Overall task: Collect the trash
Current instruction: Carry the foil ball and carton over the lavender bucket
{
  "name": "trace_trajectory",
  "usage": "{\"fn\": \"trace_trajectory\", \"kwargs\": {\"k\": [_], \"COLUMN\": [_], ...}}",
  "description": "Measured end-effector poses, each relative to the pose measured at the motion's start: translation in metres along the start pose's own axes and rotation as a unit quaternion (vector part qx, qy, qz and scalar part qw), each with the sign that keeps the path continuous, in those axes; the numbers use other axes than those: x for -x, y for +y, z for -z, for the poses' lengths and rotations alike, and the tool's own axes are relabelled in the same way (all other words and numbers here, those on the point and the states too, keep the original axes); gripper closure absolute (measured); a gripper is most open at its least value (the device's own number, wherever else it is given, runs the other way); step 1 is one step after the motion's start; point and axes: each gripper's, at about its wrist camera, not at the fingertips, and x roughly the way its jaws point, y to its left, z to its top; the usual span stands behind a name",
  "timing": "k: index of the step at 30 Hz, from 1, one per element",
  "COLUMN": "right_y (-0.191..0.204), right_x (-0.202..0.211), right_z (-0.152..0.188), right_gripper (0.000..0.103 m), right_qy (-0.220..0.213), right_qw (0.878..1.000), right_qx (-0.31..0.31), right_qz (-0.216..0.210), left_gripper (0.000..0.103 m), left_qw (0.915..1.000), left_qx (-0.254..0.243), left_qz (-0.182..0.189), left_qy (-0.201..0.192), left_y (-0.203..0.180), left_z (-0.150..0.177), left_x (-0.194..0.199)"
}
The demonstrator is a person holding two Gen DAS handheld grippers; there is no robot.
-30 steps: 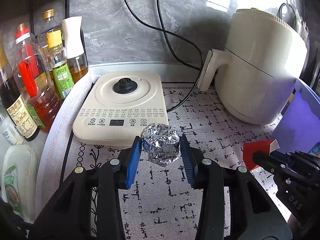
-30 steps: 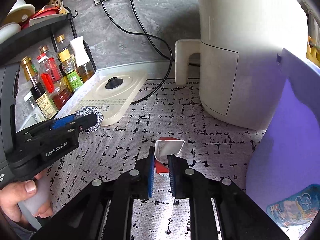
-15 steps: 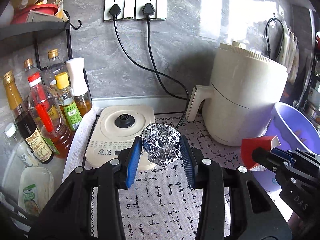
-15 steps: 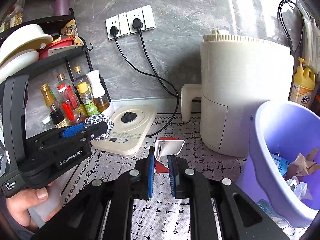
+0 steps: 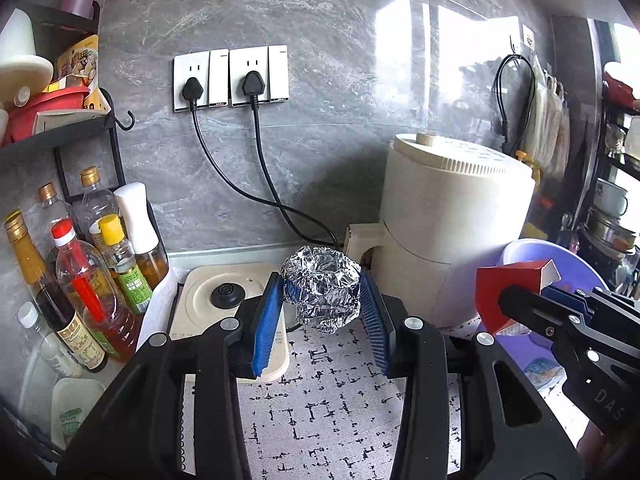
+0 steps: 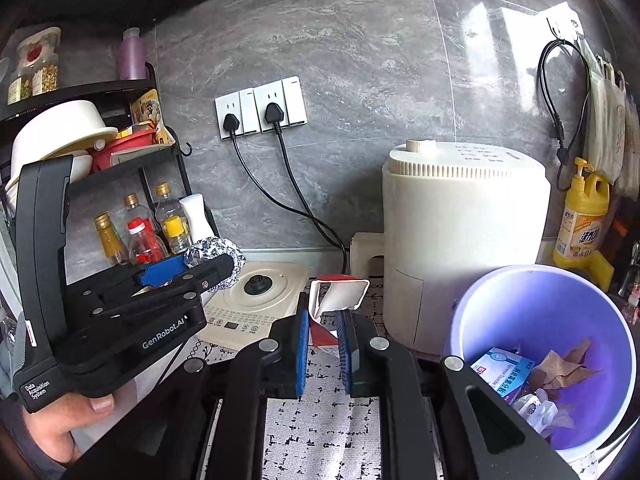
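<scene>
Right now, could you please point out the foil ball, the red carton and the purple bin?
foil ball (image 5: 322,294), left wrist view, on its crinkled front face.
red carton (image 6: 339,293), right wrist view, on its white inner flap.
purple bin (image 6: 536,300), right wrist view, on its bare inner wall.

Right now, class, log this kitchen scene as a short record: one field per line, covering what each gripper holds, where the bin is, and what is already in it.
left gripper: shut on crumpled foil ball, held off the counter
right gripper: shut on red and white carton
bin: purple bucket, to the right of the white air fryer
bin contents: blue and white packet, brown paper, white wrapper
trash still outside the bin: foil ball, carton
</scene>
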Motion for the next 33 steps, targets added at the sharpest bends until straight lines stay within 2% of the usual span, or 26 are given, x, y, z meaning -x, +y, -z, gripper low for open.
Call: {"fn": "trace_trajectory", "kwargs": {"k": [14, 24, 25, 26, 28, 33], "right_y": [-0.039, -0.087, -0.092, -0.097, -0.105, -0.128], "right_x": [0.027, 0.053, 0.057, 0.062, 0.072, 0.092], "right_z": [-0.009, -0.001, 0.001, 0.002, 0.006, 0.016], "right_gripper": [0.089, 0.087, 0.083, 0.07, 0.06, 0.06], "right_qy": [-0.02, -0.026, -0.025, -0.029, -0.036, -0.03], "right_qw": [0.998, 0.988, 0.986, 0.985, 0.98, 0.972], "right_qx": [-0.025, -0.063, -0.066, -0.071, -0.079, -0.099], "right_qz": [0.061, 0.141, 0.149, 0.157, 0.177, 0.212], "left_gripper": [0.063, 0.063, 0.063, 0.063, 0.063, 0.063], "left_qw": [0.9976, 0.9904, 0.9894, 0.9885, 0.9865, 0.9811], "left_qx": [-0.031, -0.052, -0.054, -0.055, -0.058, -0.067], "left_qz": [0.062, 0.128, 0.134, 0.141, 0.153, 0.182], "left_qy": [-0.008, -0.009, -0.009, -0.009, -0.009, -0.006], "left_y": [-0.053, -0.106, -0.111, -0.116, -0.127, -0.154], "left_z": [-0.019, -0.022, -0.022, -0.022, -0.023, -0.02], "left_x": [-0.011, -0.022, -0.023, -0.024, -0.025, -0.03]}}
